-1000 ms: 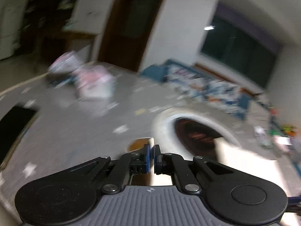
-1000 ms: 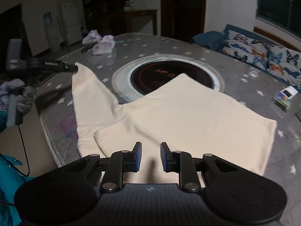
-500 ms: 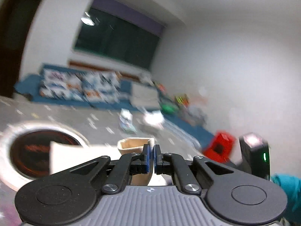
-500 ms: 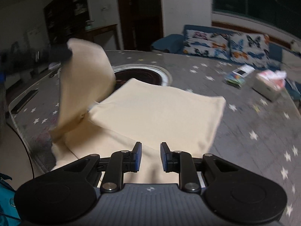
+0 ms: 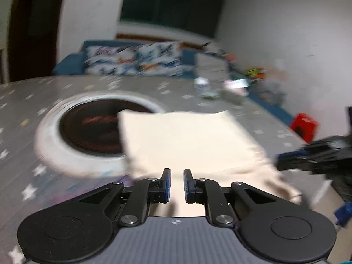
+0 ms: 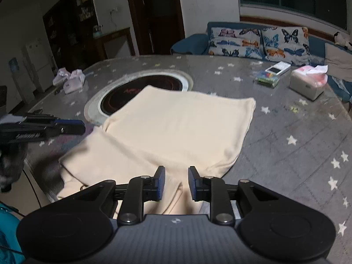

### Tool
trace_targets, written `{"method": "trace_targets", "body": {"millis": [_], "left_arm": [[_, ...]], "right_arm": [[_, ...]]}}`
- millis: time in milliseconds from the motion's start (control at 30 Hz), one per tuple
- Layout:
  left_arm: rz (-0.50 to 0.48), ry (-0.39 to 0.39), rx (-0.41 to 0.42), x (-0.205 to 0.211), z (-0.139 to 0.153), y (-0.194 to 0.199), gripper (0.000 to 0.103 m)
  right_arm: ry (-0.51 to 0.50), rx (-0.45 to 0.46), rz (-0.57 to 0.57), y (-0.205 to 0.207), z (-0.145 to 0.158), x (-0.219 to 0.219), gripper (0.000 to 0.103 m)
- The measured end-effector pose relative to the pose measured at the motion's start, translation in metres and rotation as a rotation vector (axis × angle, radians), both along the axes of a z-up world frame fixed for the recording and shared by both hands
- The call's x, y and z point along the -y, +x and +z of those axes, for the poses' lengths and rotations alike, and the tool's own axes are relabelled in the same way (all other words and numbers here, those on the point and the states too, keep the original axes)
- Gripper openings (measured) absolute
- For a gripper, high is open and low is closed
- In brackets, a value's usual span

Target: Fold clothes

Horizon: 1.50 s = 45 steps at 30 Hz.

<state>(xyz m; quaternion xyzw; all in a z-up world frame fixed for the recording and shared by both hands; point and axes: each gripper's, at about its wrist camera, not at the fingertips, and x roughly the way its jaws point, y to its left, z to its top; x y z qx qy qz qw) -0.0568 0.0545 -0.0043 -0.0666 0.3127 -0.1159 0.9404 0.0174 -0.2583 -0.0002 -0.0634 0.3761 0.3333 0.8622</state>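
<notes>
A: Where's the garment?

B: The cream garment [image 6: 176,129] lies on the star-print table [image 6: 297,136], one corner over the round cooktop [image 6: 140,92] set in the middle, with an upper layer already folded across a lower one. The near end droops past the table edge.

A: And the tools?

B: The left gripper [image 5: 176,183] has its jaws spread with nothing between them; the right gripper [image 6: 176,181] is spread too, hovering over the near hem.

A: What could go wrong?

B: I'd judge the overhang is the risk — its weight could drag the cloth off and undo the fold. A pinch through both layers would skew the next crease.

A: Any writing?

B: Red lettering on the cooktop glass, and white print on the left gripper's side — neither legible.
</notes>
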Motion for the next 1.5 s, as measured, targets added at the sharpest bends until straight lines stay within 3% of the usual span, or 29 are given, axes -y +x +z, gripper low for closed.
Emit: {"method": "trace_targets", "body": {"millis": [67, 300, 333, 367, 400, 433, 600, 767, 933, 1067, 1267, 1500], "left_arm": [[0.017, 0.003, -0.019, -0.01, -0.005, 0.002, 0.022], [0.02, -0.006, -0.047, -0.022, -0.018, 0.008, 0.022], [0.021, -0.009, -0.051, -0.021, -0.02, 0.011, 0.022], [0.021, -0.01, -0.054, -0.019, -0.024, 0.016, 0.02], [0.021, -0.009, -0.051, -0.019, -0.025, 0.018, 0.016], [0.022, -0.006, -0.045, -0.019, -0.025, 0.016, 0.006], [0.087, 0.014, -0.005, -0.027, -0.022, 0.01, 0.0], [0.098, -0.031, -0.036, -0.037, -0.02, 0.009, 0.001], [0.052, -0.048, 0.002, -0.024, -0.011, 0.017, 0.01], [0.01, -0.05, 0.027, -0.01, -0.009, 0.029, 0.01], [0.046, -0.076, -0.084, -0.021, -0.027, 0.062, 0.008], [0.073, -0.096, -0.079, -0.039, -0.021, 0.071, 0.008]], "right_arm": [[-0.006, -0.012, -0.006, 0.003, -0.005, -0.002, 0.027], [-0.035, -0.068, 0.009, 0.006, -0.021, -0.014, 0.026], [-0.045, -0.059, 0.015, 0.004, -0.021, -0.017, 0.02], [-0.053, -0.048, 0.019, 0.002, -0.02, -0.019, 0.013], [-0.062, -0.036, 0.024, 0.001, -0.02, -0.021, 0.013], [-0.061, -0.02, 0.031, -0.001, -0.016, -0.023, 0.011], [-0.034, 0.069, 0.034, -0.003, 0.006, -0.026, 0.009], [-0.057, 0.004, -0.002, 0.011, -0.016, -0.021, 0.017], [-0.043, 0.05, -0.003, 0.007, -0.005, -0.02, 0.02], [-0.038, 0.06, 0.042, 0.002, -0.003, -0.026, 0.021], [-0.062, 0.004, 0.073, 0.002, -0.021, -0.034, 0.021], [-0.06, -0.001, 0.09, 0.002, -0.02, -0.033, 0.027]]}}
